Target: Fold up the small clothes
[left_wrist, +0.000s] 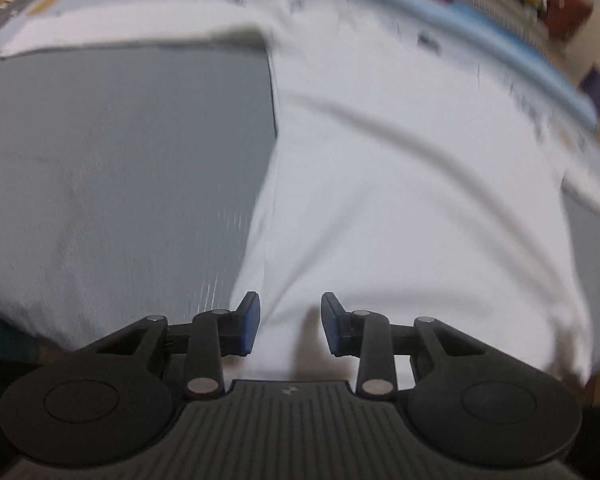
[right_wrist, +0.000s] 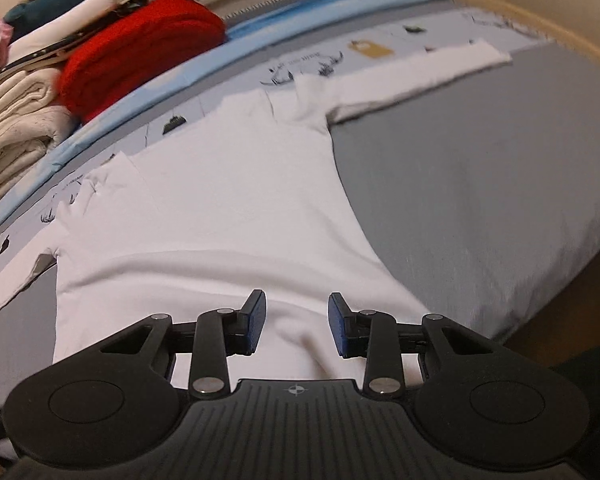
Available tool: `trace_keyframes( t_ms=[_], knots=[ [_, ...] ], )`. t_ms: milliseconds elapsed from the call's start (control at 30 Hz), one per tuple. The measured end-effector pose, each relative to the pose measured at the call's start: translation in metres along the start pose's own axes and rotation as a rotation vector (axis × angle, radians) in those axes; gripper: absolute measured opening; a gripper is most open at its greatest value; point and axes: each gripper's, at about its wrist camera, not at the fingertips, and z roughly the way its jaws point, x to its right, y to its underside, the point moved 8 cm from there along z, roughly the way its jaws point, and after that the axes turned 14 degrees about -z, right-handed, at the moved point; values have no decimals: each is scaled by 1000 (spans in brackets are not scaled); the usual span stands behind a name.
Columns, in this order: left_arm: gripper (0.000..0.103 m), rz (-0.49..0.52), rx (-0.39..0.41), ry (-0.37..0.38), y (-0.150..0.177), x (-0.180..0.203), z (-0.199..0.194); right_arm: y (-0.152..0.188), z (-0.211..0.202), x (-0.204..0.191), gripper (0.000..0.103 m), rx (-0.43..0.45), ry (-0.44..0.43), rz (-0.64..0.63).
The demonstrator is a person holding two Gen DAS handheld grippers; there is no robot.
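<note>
Grey bed (right_wrist: 480, 184) (printed sheet (right_wrist: 384, 40) behind), clothes pile (right_wrist: 100, 48)

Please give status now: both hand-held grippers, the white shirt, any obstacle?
Left hand-held gripper and right hand-held gripper: part-open over hem, pads not pressing. White shirt flat on bed, sleeves out. Nothing in the way.

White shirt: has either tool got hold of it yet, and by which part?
Not clearly. Both the left tool and right tool straddle the white shirt at its near hem, pads apart; no pinch shows.

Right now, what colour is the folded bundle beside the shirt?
Bright red; right wrist view shows it best.
</note>
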Motion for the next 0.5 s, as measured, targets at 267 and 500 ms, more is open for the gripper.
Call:
trace_keyframes(
  t_ms=[267,500],
  knots=[
    [0,62,0,-89,9,-45,-1,10,10,4,36,-78,-46,66],
    [0,29,56,38,7,-60,-32,29,27,9,36,-185,-85,145]
  ],
)
